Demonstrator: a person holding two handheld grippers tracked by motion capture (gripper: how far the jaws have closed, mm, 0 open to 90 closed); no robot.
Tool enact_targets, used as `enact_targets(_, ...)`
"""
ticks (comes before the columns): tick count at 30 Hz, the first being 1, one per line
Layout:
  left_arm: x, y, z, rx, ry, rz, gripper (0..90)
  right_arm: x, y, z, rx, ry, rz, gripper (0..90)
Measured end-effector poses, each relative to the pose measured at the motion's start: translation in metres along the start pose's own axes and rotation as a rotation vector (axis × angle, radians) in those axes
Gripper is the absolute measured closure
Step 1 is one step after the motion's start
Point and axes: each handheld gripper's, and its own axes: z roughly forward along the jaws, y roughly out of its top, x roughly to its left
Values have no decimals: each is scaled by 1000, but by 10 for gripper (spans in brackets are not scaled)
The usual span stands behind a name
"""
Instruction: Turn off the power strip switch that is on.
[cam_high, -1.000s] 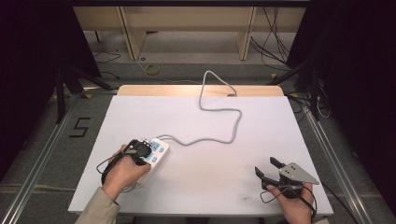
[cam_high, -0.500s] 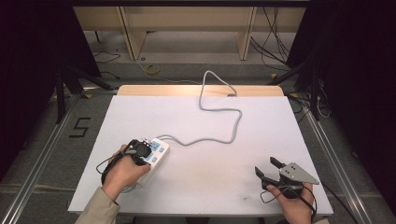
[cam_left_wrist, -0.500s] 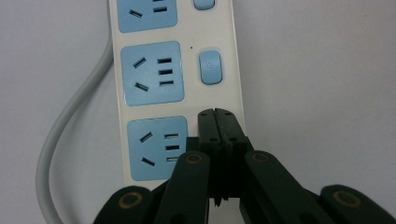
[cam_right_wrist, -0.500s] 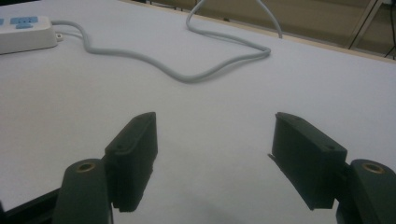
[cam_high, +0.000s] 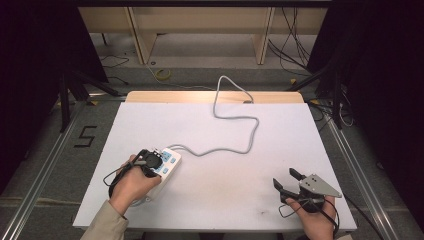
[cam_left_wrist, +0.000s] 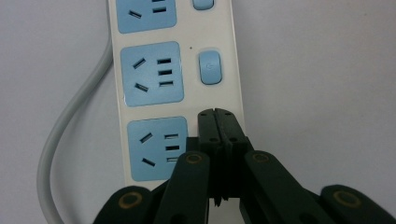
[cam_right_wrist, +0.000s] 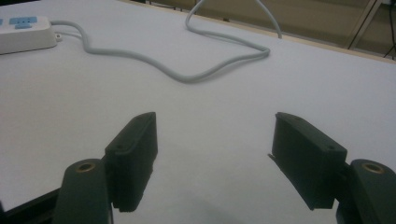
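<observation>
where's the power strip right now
In the high view the power strip lies on the near-left part of the white table, under the left hand-held gripper; its grey cable snakes off toward the far edge.

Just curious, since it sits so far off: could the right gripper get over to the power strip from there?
Probably yes. The right gripper stands open, and bare table lies between it and the power strip. The left gripper already rests shut on the strip's near end.
</observation>
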Motion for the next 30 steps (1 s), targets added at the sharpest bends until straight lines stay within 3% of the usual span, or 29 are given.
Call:
enact_targets(17,2,-1,-1,-5,-12,5,896,0,0,0,-1,-1,1,320)
enact_targets(30,4,-2,-3,-39,-13,-1,895,0,1,0,0,0,1,320)
